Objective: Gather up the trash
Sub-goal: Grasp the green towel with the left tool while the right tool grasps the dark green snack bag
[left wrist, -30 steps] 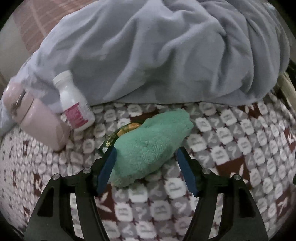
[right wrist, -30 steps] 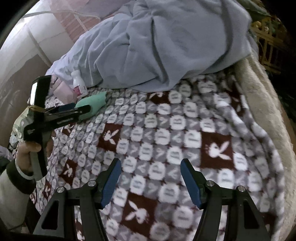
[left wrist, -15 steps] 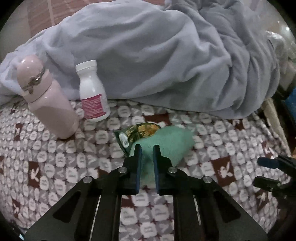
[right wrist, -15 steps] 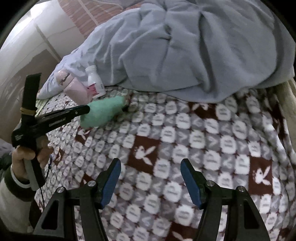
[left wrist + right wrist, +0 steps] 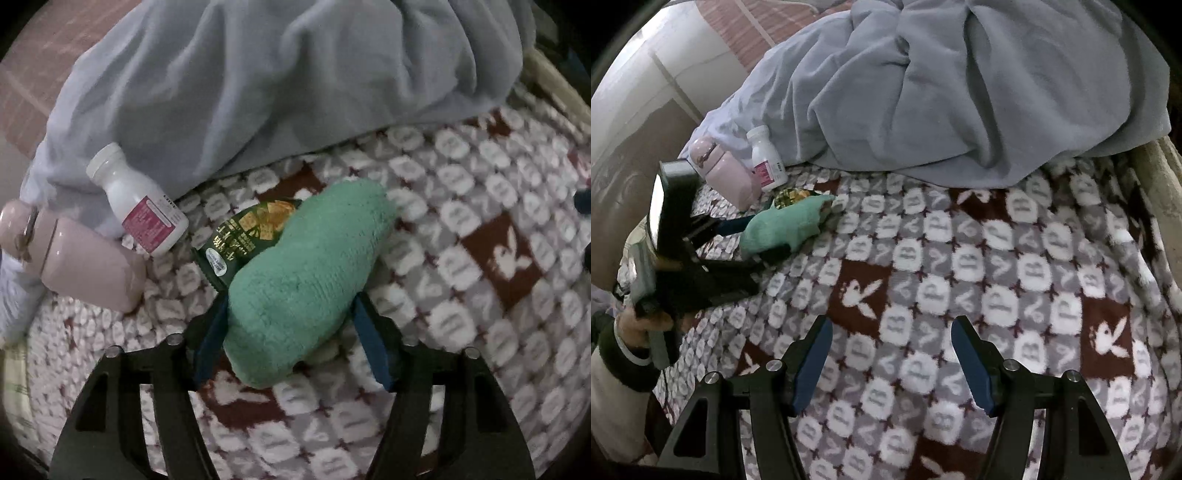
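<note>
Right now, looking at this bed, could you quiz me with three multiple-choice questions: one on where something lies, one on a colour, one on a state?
1. Where does the dark green snack wrapper lie?
A. partly under the green cloth
B. on top of the grey blanket
C. inside the pink flask

2. What colour is the pill bottle's cap?
A. red
B. white
C. black

3. How does the right gripper stand?
A. clamped on the cloth
B. shut on nothing
C. open over the patterned bedspread

Answers: 1 A, the cloth covers the wrapper's far side. 2 B, the cap matches the white body. 3 C, only bedspread shows between its blue pads.
</note>
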A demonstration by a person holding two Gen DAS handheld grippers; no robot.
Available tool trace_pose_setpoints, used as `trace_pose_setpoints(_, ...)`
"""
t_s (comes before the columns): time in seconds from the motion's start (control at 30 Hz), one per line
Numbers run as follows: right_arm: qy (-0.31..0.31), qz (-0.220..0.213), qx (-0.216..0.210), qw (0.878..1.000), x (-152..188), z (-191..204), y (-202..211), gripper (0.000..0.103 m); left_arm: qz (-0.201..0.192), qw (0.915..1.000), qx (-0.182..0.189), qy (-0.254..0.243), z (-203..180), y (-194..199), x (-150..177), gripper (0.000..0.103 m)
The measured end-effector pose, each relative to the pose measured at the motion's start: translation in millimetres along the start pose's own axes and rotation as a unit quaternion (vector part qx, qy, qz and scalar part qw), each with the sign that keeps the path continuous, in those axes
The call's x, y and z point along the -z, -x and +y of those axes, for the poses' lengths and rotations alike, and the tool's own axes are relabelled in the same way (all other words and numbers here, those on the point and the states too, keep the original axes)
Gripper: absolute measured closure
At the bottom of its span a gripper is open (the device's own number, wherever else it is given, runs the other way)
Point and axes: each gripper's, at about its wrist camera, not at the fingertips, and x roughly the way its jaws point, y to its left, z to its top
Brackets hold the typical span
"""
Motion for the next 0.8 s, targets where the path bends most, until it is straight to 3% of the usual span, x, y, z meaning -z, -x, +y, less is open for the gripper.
trace_pose_setpoints(0.1, 0.005, -0.002, -0.004, 1.000, -5.6, 4.9, -3.6, 0.039, -0.011, 0.9954, 0.052, 0.080, 30.6, 11.2, 0.6, 0.058)
trace_pose_setpoints(0.2, 0.020, -0.002, -0.014, 1.000, -15.5, 15.1, -11.2, 0.039, -0.030, 0.9892, 0.047, 0.136, 63.3, 29.7, 7.7, 0.060)
trace_pose_setpoints(0.43, 0.113, -0.012, -0.043, 0.993, -60.6, 73.8, -57.8, 0.038, -0.036, 0.9609, 0.037, 0.272, 122.8, 62.0, 49.1, 0.060)
trace_pose_setpoints(0.53, 0.159, -0.012, -0.031, 0.987, -78.3, 98.3, -84.5, 0.034, -0.037, 0.9508, 0.044, 0.304, 130.9, 70.8, 73.6, 0.060)
trace_pose_setpoints(0.73, 0.239, -0.003, -0.015, 0.971, -109.9, 136.8, -130.4, 0.031, -0.041, 0.9444, 0.051, 0.322, 141.8, 74.5, 89.5, 0.060)
trace_pose_setpoints(0.8, 0.271, 0.019, 0.000, 0.962, -114.8, 144.9, -151.7, 0.029, -0.040, 0.9428, 0.056, 0.326, 141.1, 72.5, 92.2, 0.060)
